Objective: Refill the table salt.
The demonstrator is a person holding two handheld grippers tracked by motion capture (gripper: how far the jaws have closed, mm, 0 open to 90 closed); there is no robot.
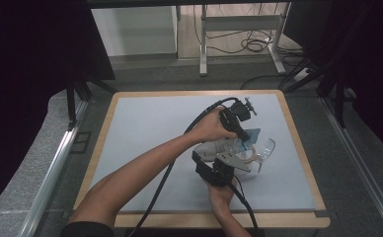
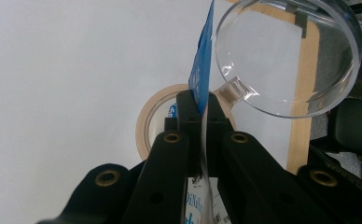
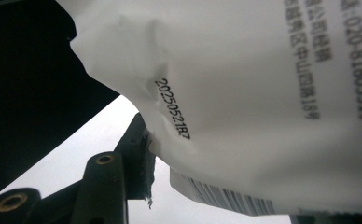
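A blue and white printed packet point(image 1: 251, 135) hangs above the grey mat between both grippers. My left gripper point(image 1: 244, 137), reaching in from the left, is shut on the packet's blue edge point(image 2: 202, 65); in the left gripper view its jaws point(image 2: 200, 105) stand together with the thin sheet between them. From the near side, my right gripper point(image 1: 240, 159) holds the packet's white body point(image 3: 244, 93), which carries a date code and a barcode. One of its fingers point(image 3: 139, 140) presses the packet's side; the other is hidden behind it. A clear round plastic lid point(image 2: 286, 56) lies just right of the packet.
A roll of beige tape point(image 2: 144, 126) lies on the mat under the left gripper. The grey mat point(image 1: 155, 128) covers a wood-rimmed table point(image 1: 298, 143). Black cables trail from both grippers toward the near edge. Table legs and loose cables stand on the floor beyond.
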